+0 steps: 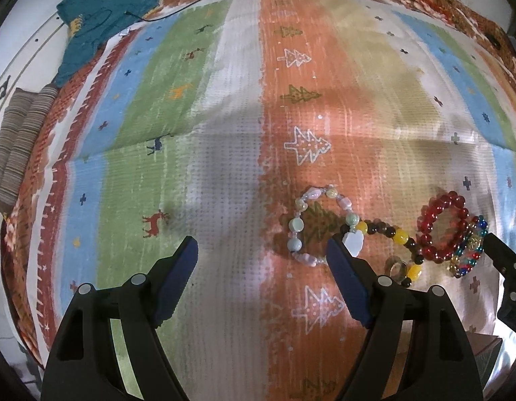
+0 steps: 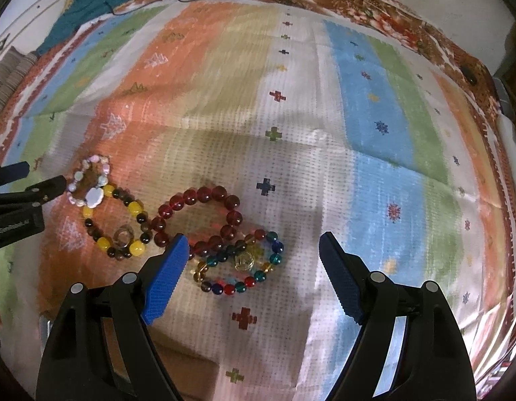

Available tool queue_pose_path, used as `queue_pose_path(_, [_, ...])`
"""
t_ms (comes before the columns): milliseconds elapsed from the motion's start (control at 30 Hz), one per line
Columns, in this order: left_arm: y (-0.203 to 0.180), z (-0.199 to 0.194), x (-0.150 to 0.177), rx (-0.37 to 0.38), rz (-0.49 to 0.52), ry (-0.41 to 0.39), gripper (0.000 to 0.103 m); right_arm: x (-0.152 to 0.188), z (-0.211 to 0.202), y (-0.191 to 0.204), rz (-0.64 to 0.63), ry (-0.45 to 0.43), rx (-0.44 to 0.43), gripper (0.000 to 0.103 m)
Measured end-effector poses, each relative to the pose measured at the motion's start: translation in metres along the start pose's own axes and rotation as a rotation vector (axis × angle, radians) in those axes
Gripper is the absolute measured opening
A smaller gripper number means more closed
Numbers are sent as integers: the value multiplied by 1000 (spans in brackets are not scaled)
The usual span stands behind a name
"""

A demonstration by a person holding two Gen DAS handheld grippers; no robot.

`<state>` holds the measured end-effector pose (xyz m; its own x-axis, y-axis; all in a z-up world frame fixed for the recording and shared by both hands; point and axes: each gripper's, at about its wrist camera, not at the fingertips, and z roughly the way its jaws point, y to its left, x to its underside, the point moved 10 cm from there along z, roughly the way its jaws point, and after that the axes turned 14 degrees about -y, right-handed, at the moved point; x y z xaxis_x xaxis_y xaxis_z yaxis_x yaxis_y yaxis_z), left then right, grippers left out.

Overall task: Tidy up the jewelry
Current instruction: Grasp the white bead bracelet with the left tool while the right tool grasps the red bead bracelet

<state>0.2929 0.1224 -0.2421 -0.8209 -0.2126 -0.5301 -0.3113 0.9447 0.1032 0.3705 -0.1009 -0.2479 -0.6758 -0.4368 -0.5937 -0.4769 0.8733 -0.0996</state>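
Four beaded bracelets (image 2: 197,230) clustered, overlapping, near bed's (image 2: 324,117) front edge; unsorted. Left gripper (image 1: 261,260), right gripper (image 2: 252,254): jaws wide, empty.

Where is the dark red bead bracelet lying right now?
In the right wrist view, the dark red bracelet lies left of centre on the striped cloth, between the yellow-and-brown bracelet and the multicoloured bracelet.

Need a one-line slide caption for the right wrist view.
Open right gripper poised over the multicolor bracelet, beside red, yellow-brown and pastel bracelets on a striped mat.
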Motion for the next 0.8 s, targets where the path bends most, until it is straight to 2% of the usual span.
queue_pose_path(367, [1, 16, 4, 20, 6, 34, 76, -1, 28, 5, -16, 41, -4, 80])
queue_pose_path(467, [1, 20, 3, 27, 1, 41, 72, -1, 37, 7, -33, 51, -3, 79])
queue_pose_path(500, [0, 21, 3, 30, 3, 43, 71, -1, 40, 6, -35, 54, -2, 77])
queue_pose_path(567, [-1, 25, 3, 29, 15, 48, 68, 2, 47, 7, -39, 72, -1, 65])
queue_pose_path(700, [-5, 35, 10, 35, 36, 72, 56, 3, 53, 7, -48, 74, -6, 62])
queue_pose_path(733, [-5, 35, 10, 35, 40, 67, 56, 3, 54, 8, -50, 73, -8, 59])
queue_pose_path(800, [-7, 36, 9, 46, 43, 62, 48, 1, 54, 10, -54, 69, -19, 49])
